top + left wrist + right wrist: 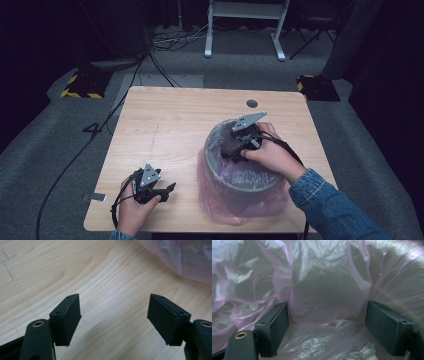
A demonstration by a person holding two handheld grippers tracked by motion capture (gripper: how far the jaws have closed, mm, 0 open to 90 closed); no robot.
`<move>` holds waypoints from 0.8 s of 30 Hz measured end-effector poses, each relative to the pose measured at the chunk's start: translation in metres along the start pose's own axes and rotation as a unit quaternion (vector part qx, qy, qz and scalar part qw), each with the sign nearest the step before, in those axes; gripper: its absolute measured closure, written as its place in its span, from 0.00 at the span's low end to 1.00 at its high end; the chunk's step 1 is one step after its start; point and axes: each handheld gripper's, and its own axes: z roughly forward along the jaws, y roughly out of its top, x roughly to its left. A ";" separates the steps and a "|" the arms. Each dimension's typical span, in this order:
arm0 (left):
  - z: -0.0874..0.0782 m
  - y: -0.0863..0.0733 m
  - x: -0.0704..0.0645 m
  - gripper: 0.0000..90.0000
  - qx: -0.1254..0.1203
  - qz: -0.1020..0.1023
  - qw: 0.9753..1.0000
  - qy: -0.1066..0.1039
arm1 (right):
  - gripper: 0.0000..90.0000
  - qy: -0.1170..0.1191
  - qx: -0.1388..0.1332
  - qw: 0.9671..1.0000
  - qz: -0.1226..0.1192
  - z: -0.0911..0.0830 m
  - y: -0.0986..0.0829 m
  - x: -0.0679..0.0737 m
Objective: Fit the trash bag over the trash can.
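Plastic, thin and pale pink, makes up the bag [235, 200] that lines a round grey bin [212, 162] standing on the near right part of the table [165, 125]. The bag is translucent and heavily crinkled; its upper part is folded over the bin's rim and hangs down the outside wall, where it bunches in loose folds on the table around the bin's base. The bin is a short, wide cylinder with a smooth, matt wall. Inside it, the right gripper view shows the film covering wall and bottom in glossy creases, with nothing but the liner between the jaws. The right gripper [239, 150] reaches down into the bin from its far right side, held by a hand [270, 155] in a blue denim sleeve [330, 210]; its 2 black jaws stand wide apart, released, with the crumpled film around them and nothing clamped. The left gripper [160, 192] rests low over the table to the left of the bin, well apart from it, its jaws also spread and holding nothing; in the left gripper view a fold of the pink bag [185, 257] lies beyond them on the light, grained wood of the table [100, 277].
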 end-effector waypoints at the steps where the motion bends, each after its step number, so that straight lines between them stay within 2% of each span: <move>1: 0.000 0.000 0.000 0.30 0.000 0.000 1.000 0.000 | 0.20 0.004 0.006 1.000 0.003 0.003 -0.001 0.000; 4: 0.001 0.000 0.000 0.30 -0.003 -0.004 1.000 -0.005 | 0.19 0.015 0.020 1.000 0.010 0.008 -0.003 0.000; 7: 0.004 0.001 -0.002 0.30 0.003 0.004 1.000 -0.007 | 0.18 0.023 0.038 0.999 0.018 0.015 -0.006 0.002; 11: 0.006 0.001 -0.004 0.30 0.005 0.012 1.000 -0.007 | 0.18 0.014 0.068 0.998 0.010 0.025 -0.008 0.005; 13: 0.005 0.001 -0.003 0.30 0.005 0.008 1.000 -0.007 | 0.18 0.010 0.086 0.996 -0.001 0.030 -0.010 0.007; 17: 0.004 0.001 -0.003 0.30 0.003 0.005 1.000 -0.006 | 0.20 0.013 0.122 0.992 -0.008 0.038 -0.012 0.008; 21: 0.005 0.001 -0.004 0.30 0.006 0.010 1.000 -0.007 | 0.21 0.020 0.140 0.990 -0.014 0.041 -0.015 0.007; 24: 0.006 0.001 -0.004 0.30 0.003 0.006 1.000 -0.012 | 0.21 0.030 0.161 0.986 -0.014 0.044 -0.019 0.007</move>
